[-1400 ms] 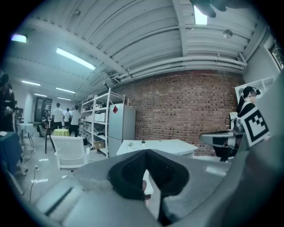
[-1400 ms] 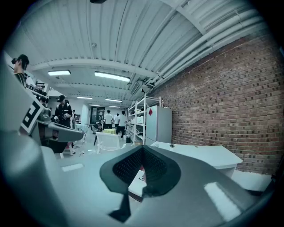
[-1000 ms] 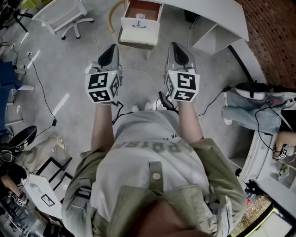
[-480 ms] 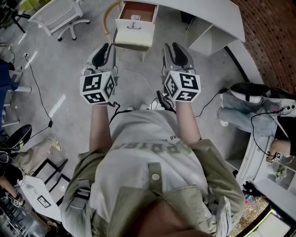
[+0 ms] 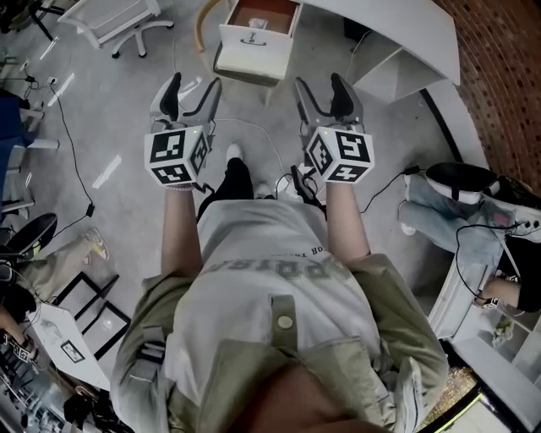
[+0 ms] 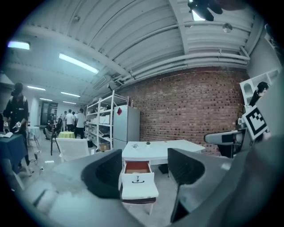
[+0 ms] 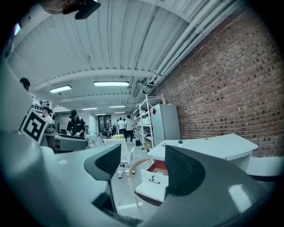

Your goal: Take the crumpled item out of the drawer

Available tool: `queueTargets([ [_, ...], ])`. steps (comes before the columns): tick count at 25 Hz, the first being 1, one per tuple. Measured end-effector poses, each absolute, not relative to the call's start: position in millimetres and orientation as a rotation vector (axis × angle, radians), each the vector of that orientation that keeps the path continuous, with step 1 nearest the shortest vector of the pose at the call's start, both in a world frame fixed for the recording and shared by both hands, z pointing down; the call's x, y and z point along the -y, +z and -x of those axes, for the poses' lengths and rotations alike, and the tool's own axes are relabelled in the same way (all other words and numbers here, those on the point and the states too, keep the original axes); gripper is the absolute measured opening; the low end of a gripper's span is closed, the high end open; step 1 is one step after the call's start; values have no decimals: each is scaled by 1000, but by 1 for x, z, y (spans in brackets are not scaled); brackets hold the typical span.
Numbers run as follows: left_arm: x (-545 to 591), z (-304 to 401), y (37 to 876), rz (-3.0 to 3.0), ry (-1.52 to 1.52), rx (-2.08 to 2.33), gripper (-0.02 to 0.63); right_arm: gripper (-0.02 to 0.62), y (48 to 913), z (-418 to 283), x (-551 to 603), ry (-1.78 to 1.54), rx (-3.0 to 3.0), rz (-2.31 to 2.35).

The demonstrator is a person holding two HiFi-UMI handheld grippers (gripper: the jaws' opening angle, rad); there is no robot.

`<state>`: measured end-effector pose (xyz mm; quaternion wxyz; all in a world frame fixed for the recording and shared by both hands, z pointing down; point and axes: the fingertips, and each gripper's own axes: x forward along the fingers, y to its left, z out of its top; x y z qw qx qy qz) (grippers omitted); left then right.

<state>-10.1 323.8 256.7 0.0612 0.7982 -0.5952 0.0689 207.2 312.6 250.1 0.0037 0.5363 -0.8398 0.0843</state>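
Left claw [image 5: 194, 84] and right claw [image 5: 320, 84] are up side by side, both with jaws opening wide, and I see nothing between either pair. Well ahead of the left claw's tips the drawer [image 5: 251, 52] stands open under the desk [image 5: 380, 24]. For the right claw it sits ahead and slightly left. A pale item [image 5: 258, 24] lies inside, too small to make out.
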Motion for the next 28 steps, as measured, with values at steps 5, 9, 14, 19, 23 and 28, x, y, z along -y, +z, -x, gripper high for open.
queueTargets([
  [5,-294,25,270,-2381,217,1796,327,316,263,-202,-284,294,2602,-1687],
  [9,-257,36,279,-2360,202,1770,327,316,271,-198,-251,316,2573,-1699],
  [14,-199,50,282,-2370,221,1746,327,316,274,-184,-194,336,2557,-1708],
  [19,-143,69,288,-2388,246,1710,327,316,278,-167,-139,364,2541,-1744],
  [23,-105,86,288,-2409,250,1682,327,316,281,-152,-103,372,2519,-1774],
  [28,-73,97,293,-2435,266,1629,327,315,284,-140,-72,373,2478,-1819],
])
